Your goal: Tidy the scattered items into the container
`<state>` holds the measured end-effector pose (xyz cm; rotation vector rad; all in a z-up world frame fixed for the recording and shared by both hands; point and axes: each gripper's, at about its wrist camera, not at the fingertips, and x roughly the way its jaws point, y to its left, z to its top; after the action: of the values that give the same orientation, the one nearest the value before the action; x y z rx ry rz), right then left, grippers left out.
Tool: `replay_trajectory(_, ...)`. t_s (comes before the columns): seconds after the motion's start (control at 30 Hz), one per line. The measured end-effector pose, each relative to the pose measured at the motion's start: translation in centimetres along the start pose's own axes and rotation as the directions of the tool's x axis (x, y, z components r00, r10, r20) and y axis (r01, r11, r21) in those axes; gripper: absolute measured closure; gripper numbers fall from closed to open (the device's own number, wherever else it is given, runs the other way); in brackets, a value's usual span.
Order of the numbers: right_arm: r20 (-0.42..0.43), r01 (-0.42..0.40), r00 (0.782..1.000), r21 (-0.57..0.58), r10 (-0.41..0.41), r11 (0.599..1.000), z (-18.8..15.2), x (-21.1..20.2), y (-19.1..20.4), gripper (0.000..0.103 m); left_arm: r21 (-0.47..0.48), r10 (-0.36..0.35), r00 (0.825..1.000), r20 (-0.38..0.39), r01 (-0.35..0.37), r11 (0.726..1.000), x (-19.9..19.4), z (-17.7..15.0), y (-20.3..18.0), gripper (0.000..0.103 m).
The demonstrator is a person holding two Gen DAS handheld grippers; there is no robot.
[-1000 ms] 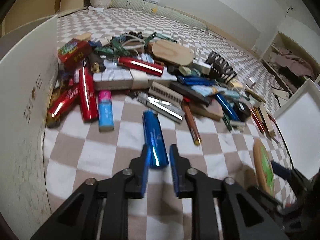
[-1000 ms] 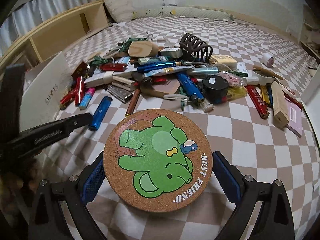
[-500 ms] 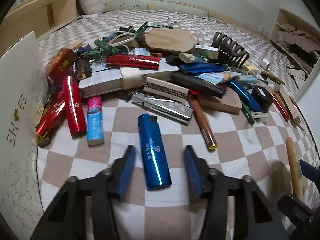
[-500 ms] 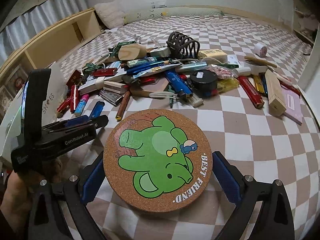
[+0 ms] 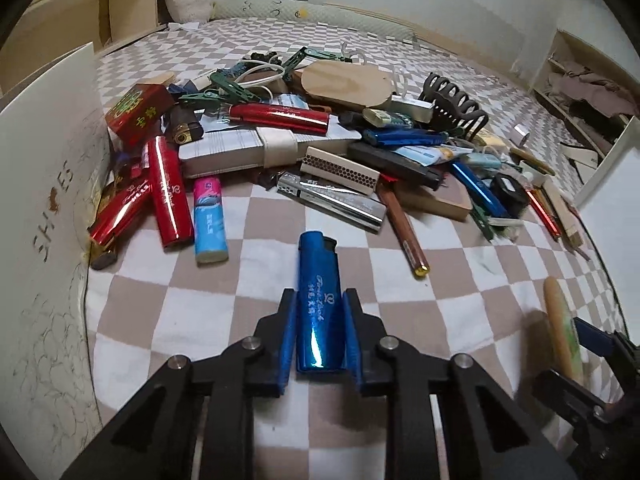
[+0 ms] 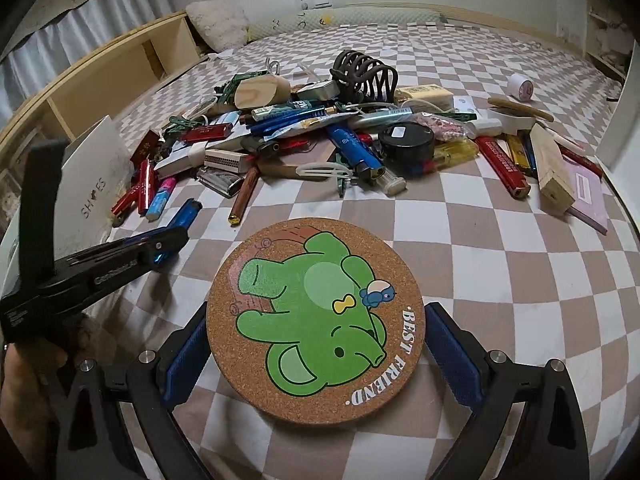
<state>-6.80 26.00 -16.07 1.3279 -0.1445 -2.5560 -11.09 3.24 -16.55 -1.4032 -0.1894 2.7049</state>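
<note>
A: Blue lighter: it lies on the checkered bed cover, near side of the pile. Its long axis runs straight along the line of your left gripper, striker end pointing away from you.

B: State of the left jaws?

A: Narrow and closing. The lighter's near half sits between the blue pads, which stand against its two long sides. Since the axis matches the fingers, you need no roll before lifting; your left hand is the one on it.

B: And the right gripper?

A: Wide, clamped across the round cork coaster with the green elephant print. It is held flat above the cover.

B: Where is the container?

A: The white shoe box stands to the left of the lighter, its wall touching the red lighters at the pile's edge. A second white box shows at the far right. You cannot see the inside of either from these views, so the contents are unknown; the left one is probably the nearer drop point for the lighter.
</note>
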Motion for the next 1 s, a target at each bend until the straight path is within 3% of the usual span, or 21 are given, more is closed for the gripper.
replay_trajectory(0.13, 0.025, -0.004, 1.0, 0.004, 0.004, 1.0, 0.4, -1.0, 0.5, 0.004, -0.005, -0.033, 0.999, 0.026, 0.033, 0.999, -1.6, 0.4, 0.0, 0.083)
replay_trajectory(0.2, 0.036, -0.014, 0.999, 0.014, 0.014, 1.0, 0.5, -1.5, 0.8, 0.004, -0.002, -0.052, 0.998, 0.046, 0.052, 0.999, -2.7, 0.6, -0.1, 0.091)
replay_trajectory(0.4, 0.044, -0.026, 0.999, 0.048, 0.024, 0.999, -0.1, -2.2, 1.3, 0.004, 0.017, -0.063, 0.996, 0.057, 0.062, 0.998, -4.0, 0.3, -0.2, 0.092)
replay_trajectory(0.7, 0.037, -0.029, 0.999, 0.056, 0.027, 0.998, -0.5, -2.1, 1.5, 0.004, 0.023, -0.064, 0.998, 0.003, 0.064, 0.998, -1.7, -1.1, 0.1, 0.091)
replay_trajectory(1.0, 0.016, -0.04, 0.999, 0.075, 0.039, 0.996, -0.8, -1.3, 0.6, 0.004, 0.069, -0.047, 0.999, 0.011, 0.046, 0.997, -0.1, -1.6, -0.8, 0.089)
